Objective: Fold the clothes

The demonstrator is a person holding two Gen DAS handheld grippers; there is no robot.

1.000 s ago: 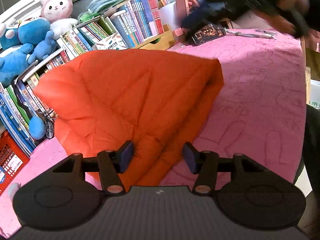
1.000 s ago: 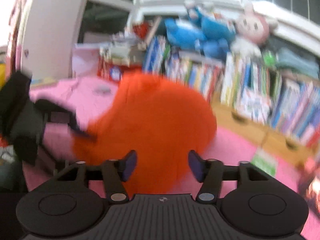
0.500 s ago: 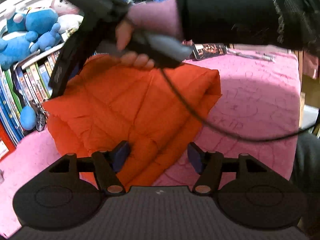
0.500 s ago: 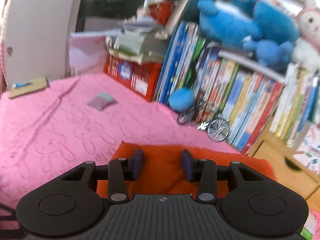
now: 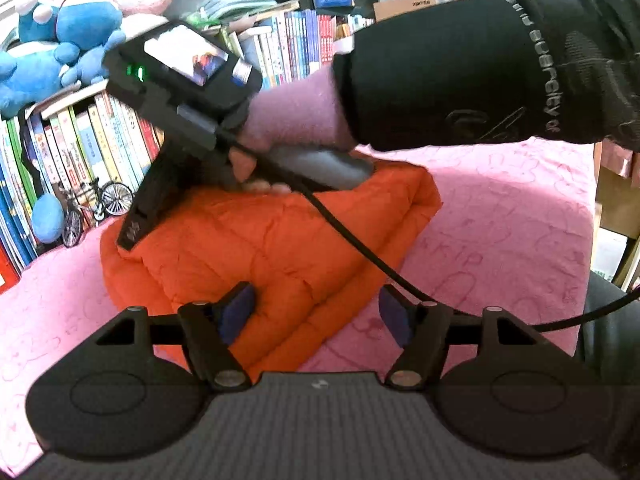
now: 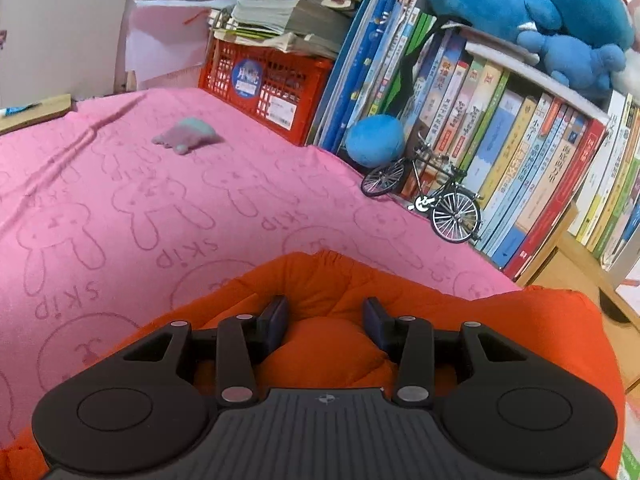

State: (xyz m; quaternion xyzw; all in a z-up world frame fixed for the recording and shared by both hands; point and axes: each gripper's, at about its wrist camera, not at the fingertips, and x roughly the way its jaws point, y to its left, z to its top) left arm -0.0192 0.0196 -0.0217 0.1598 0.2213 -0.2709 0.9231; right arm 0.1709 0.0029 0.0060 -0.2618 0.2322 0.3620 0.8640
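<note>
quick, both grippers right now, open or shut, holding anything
Left gripper: jaws opening, orange jacket edge between them, pads not pressing it.
Right gripper: part closed over a puff of the jacket; whether the pads grip it cannot be told.

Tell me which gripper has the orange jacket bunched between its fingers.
The right gripper: a fold of orange jacket bulges between its fingers. The left gripper is opening over flat fabric.

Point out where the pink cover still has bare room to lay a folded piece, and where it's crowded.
Bare pink cover lies between the orange jacket and the red crate, holding only a small grey-green toy. Another bare patch runs right of the jacket. Crowded: the back edge, where the toy bicycle, blue ball and books stand.
</note>
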